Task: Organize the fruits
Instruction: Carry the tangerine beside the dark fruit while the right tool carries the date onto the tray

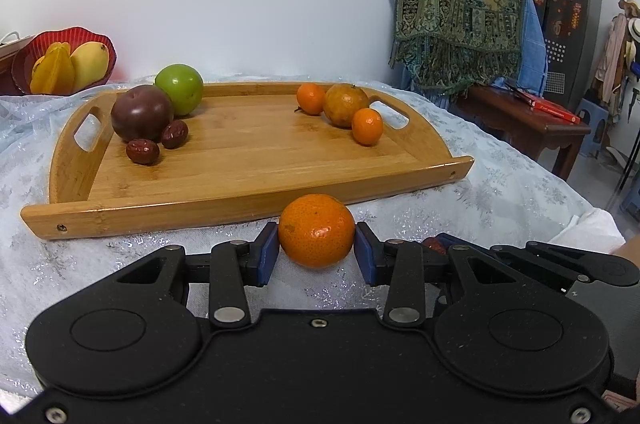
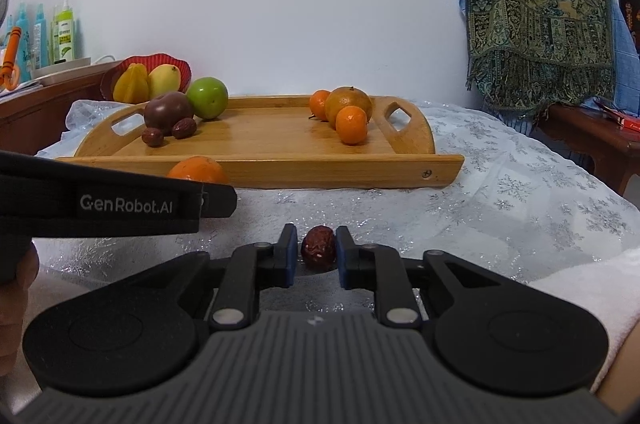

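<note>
My left gripper (image 1: 316,248) is shut on a mandarin (image 1: 316,230), its blue pads pressed to both sides, just in front of the wooden tray's near rim (image 1: 160,212). In the right wrist view my right gripper (image 2: 317,256) is shut on a wrinkled red date (image 2: 318,251) that rests on the cloth. On the tray's left end sit a green apple (image 1: 179,94), a dark purple fruit (image 1: 141,112) and two red dates (image 1: 143,151). Three more oranges (image 1: 345,104) cluster at its right end. The left gripper's body (image 2: 120,204) shows at the left of the right wrist view.
A red bowl (image 1: 20,64) with a mango and a starfruit stands behind the tray at the left. A white lace cloth (image 1: 500,184) covers the table. A patterned shawl (image 1: 456,4) hangs at the right above a wooden bench (image 1: 520,122). Bottles (image 2: 64,32) line a far-left shelf.
</note>
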Motion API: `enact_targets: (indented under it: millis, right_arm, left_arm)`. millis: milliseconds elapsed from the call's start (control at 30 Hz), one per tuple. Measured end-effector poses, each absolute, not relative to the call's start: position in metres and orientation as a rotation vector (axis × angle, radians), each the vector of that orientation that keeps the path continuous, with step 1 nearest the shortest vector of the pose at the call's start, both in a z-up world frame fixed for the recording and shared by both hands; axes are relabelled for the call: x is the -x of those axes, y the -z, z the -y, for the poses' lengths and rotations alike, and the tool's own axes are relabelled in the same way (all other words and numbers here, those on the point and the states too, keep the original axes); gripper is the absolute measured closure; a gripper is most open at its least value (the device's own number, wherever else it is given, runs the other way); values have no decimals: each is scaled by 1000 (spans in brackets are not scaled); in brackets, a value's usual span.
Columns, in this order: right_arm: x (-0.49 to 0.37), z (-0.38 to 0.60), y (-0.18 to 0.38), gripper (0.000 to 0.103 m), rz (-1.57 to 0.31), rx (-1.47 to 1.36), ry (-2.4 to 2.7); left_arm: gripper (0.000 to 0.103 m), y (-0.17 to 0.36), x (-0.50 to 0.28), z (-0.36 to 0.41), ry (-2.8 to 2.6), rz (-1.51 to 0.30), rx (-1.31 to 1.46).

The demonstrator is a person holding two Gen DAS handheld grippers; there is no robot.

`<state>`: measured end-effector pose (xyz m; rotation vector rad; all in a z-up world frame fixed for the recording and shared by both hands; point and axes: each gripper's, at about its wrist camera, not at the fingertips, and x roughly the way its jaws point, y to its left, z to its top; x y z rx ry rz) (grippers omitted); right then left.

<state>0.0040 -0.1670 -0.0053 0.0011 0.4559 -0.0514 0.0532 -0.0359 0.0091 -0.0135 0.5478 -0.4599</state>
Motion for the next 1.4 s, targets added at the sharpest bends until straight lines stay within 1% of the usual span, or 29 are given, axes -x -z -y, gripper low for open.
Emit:
enact_targets:
  millis: [267,767,833,900,967,1033,1200,1400]
  right_arm:
    - [-1,171,0,81,-420,-19,65]
    - [-4,174,2,81,-430,-34,81]
    - [-4,174,2,81,-430,-36,82]
    - [-5,174,2,81,-430,-36,83]
    - [-5,174,2,81,-430,-36,85]
    - [-5,175,2,81,-430,-37,85]
    - [-4,176,2,81,-429,-41,89]
    - [-4,176,2,81,-431,-44,90]
  left_arm:
    - [65,-14,-51,32,458,-524,29]
    - [64,-19,-51,25,458,-511,61]
    - [66,-19,-51,24,447,-503,58]
    - [64,-20,-50,24,450,-492,57]
    - [66,-20,-51,25,445,-500,44]
    - [64,-16,-53,28,438,-526,13]
    - [66,-13,-50,34,464,-525,-9]
    - [65,-8,-58,39,442,-538,-8]
